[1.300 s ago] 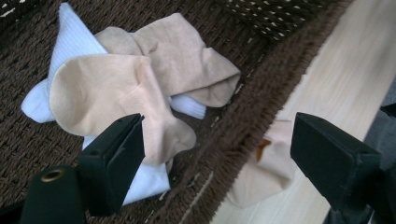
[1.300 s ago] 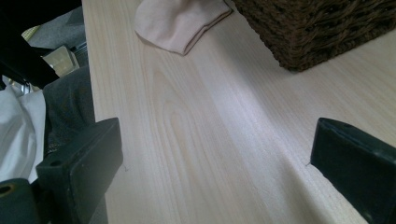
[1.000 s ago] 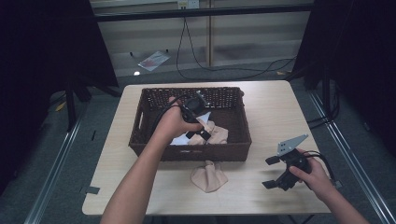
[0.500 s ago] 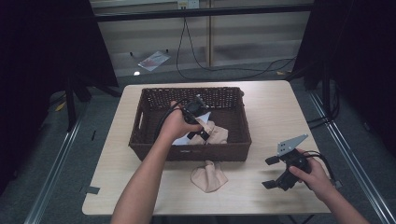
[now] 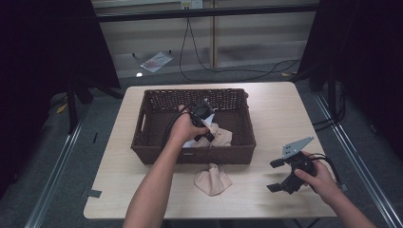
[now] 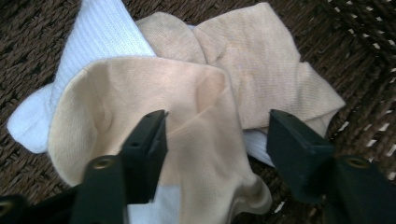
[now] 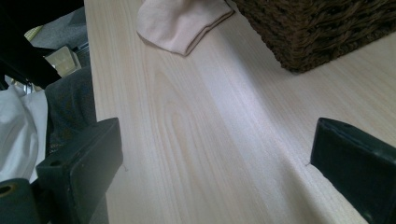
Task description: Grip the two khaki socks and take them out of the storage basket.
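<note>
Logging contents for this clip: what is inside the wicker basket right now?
Inside the wicker basket, beige socks lie crumpled over a white sock, with the left gripper open above them. How many socks the pile holds cannot be told, since the top layers cover whatever lies beneath.

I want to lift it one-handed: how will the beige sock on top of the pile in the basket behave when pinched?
The beige sock lies creased over the others, so it will probably droop limply. Its thin knit suggests it is light. It overlaps a white sock, which might drag along. The left gripper is open above it.
</note>
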### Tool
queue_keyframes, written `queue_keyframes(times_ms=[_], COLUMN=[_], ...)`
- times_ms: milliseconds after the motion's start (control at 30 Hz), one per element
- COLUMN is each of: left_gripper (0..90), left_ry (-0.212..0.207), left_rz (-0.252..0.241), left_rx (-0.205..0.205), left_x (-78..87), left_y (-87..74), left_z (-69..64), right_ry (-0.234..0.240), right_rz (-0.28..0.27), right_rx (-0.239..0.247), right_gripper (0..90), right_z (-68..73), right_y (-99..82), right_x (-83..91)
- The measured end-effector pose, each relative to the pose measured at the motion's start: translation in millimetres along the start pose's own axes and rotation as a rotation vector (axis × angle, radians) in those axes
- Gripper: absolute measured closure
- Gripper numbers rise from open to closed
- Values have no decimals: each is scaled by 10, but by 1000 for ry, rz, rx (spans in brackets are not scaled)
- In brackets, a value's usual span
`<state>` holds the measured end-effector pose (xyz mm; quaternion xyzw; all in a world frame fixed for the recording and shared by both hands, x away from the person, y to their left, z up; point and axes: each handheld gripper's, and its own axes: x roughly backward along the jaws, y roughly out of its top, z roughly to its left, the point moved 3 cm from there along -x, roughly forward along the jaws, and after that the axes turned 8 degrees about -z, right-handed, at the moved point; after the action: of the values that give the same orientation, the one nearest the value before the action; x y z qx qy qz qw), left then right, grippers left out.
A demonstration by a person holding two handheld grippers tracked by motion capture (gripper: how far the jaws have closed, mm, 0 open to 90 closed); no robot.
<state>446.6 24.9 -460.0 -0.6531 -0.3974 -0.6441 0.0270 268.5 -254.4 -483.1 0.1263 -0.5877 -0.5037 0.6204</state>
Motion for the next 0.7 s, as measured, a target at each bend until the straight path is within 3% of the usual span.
queue_keyframes(times_ms=[67,100,167,233,267,367,467,567,700], left_gripper=[515,609,712,814,849,878,881,881,881], left_ry=[-3,-10,-4,-13,-12,-25,-36,-47,-46], left_rz=[-10,1,-18,-18,-27,-29,-19,-46,-71], left_rx=[2,-2,16,5,22,77,94,114,109], left_x=[-24,-26,-19,20,38,114,213,357,567], left_y=[-10,-14,-13,-12,-11,-8,-12,-3,27], left_z=[10,19,18,17,8,-2,-3,3,-20], right_ry=[-1,-1,0,2,1,2,1,0,0], right_rz=[0,0,0,-3,-2,-2,-1,-2,0], right_rx=[-2,1,0,-1,-3,-2,-2,0,-5], right_gripper=[16,16,16,16,16,16,16,16,16], right_z=[0,-1,0,-3,-3,-3,-4,-5,-3], right_y=[0,0,-1,-3,-4,-3,-3,-4,-3], right_x=[-2,-1,1,-1,-2,0,3,1,1])
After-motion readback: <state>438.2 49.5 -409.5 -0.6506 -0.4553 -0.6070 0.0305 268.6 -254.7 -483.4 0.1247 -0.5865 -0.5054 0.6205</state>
